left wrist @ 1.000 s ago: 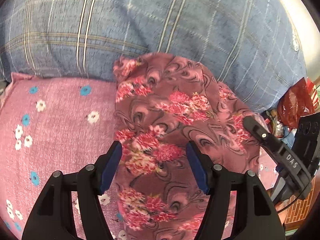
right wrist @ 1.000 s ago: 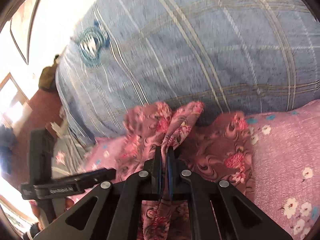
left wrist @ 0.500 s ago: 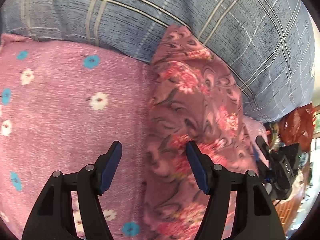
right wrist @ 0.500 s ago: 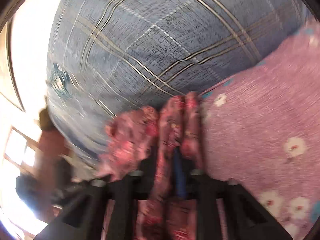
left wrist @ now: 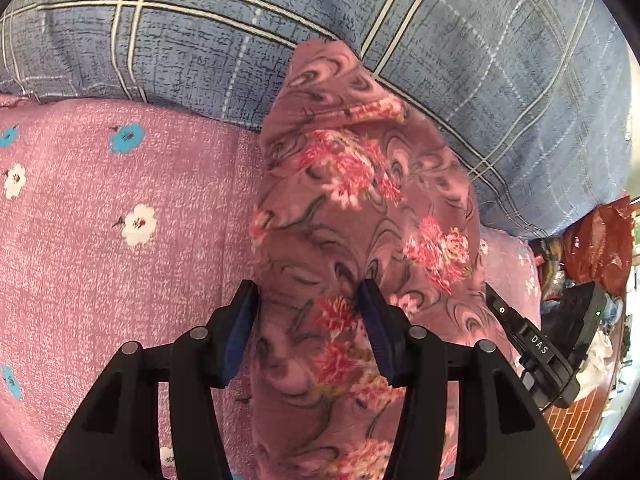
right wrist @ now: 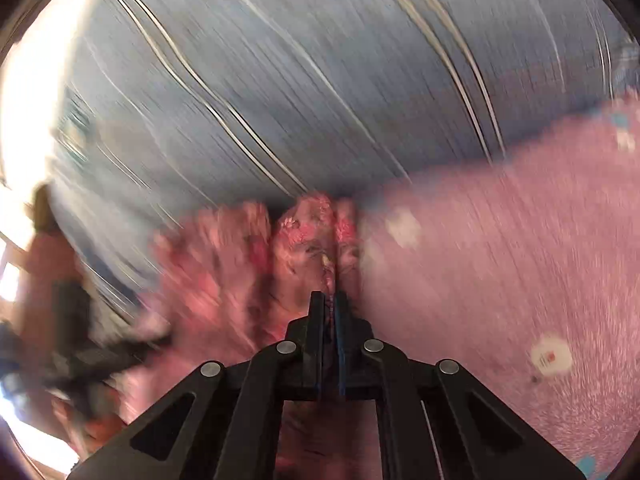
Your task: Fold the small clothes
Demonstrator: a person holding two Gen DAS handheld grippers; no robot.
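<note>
The right gripper [right wrist: 329, 312] is clenched on a bunched edge of the garment [left wrist: 352, 216], and if the thin pinch is pulled hard, the cloth may be dragged out of the pads; the blur in the right view suggests quick motion, which makes that likelier. The left gripper [left wrist: 308, 320] is held about half open, its pads astride a ridge of the garment, apparently touching it but not pinching. A half-made fold could be lost if that side slips. The garment is draped from 6 toward 12 o'clock across the pink sheet [left wrist: 120, 240], its tip laid on the blue plaid bedding [left wrist: 480, 60].
</note>
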